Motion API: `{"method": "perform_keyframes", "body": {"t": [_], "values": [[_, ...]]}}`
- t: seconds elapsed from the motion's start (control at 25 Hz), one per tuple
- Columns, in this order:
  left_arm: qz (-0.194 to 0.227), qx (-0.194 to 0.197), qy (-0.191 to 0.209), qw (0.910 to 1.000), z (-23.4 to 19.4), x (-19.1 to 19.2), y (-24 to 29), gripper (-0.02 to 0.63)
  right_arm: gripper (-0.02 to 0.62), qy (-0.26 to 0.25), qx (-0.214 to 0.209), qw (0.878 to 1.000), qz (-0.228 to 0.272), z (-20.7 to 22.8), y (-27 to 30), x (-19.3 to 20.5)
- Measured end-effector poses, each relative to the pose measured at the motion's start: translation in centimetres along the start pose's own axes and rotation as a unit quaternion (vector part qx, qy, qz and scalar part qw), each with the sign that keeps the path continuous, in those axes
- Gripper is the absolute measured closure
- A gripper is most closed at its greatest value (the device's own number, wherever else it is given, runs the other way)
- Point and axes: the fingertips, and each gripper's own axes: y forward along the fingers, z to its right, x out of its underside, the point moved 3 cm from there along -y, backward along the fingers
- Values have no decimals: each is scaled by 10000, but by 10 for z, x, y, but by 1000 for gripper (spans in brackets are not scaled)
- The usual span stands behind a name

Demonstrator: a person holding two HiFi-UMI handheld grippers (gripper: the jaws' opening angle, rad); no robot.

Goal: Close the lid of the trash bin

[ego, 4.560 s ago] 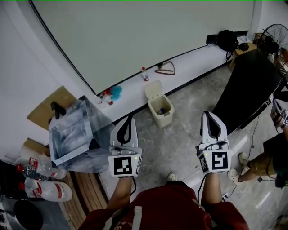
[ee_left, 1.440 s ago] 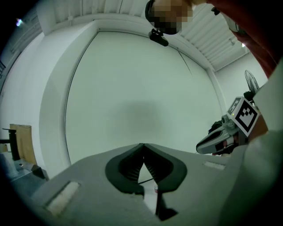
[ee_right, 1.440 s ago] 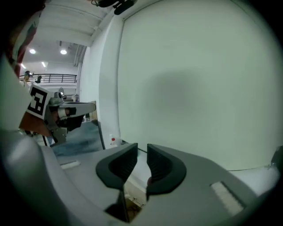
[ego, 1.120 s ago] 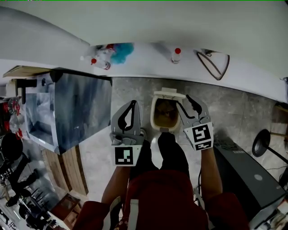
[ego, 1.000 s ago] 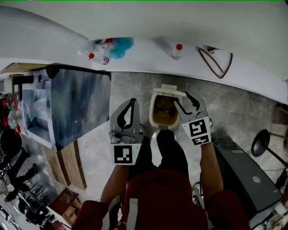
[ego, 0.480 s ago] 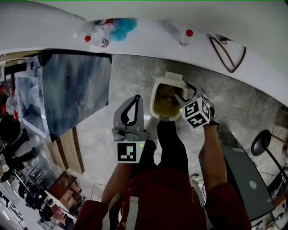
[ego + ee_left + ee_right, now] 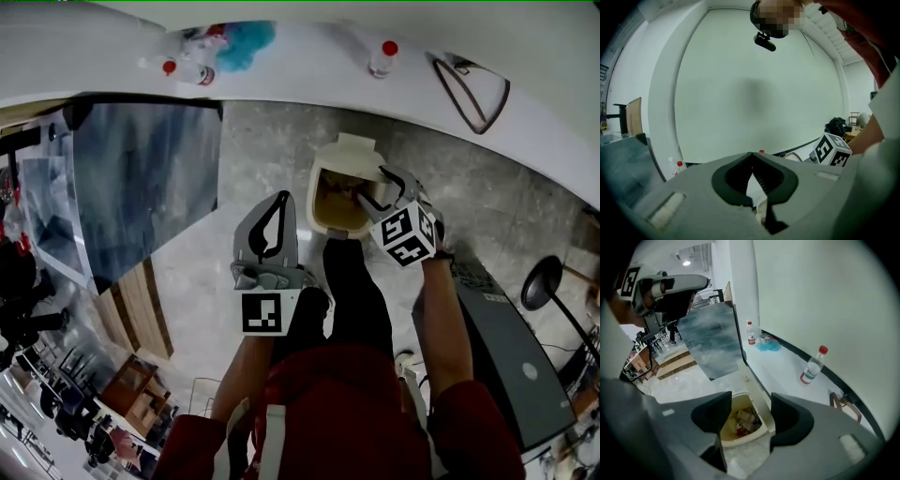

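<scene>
A person in a red top point(image 7: 347, 412) stands over a small cream trash bin point(image 7: 330, 228) on the grey stone floor point(image 7: 262, 159), just above the centre of the head view, with a gripper in each hand. The bin's lid point(image 7: 350, 147) is still up, hinged at the rear edge and tilted back toward the white ledge point(image 7: 309, 66) that runs along the wall. Crumpled rubbish point(image 7: 742, 420) lies in the bottom of the open bin.

The right gripper point(image 7: 379, 188) points steeply down at the bin's right rim, beside the raised lid. Its jaws have just been opening and stand wide apart. The lid's edge and the bin's mouth show in the gap between them, and neither pad presses on anything. The left gripper point(image 7: 280, 199) is held to the lower left of the bin, apart from it, its jaws closed tip to tip on nothing.

A red-capped water bottle point(image 7: 382, 58) stands upright on the ledge at the top of the frame. A large grey box point(image 7: 150, 169) fills the left side.
</scene>
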Motion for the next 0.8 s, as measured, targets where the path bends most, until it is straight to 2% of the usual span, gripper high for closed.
{"method": "perform_keyframes", "body": {"t": [0.48,0.8], "values": [[-87,26,-143,9999,-2,38,-44,607,337,49,-260,9986,-457,-71,12,51],[-294,170,-119,9994,0,87,-69,607,337,63,-557,9944,-897,-112,34,89]]}}
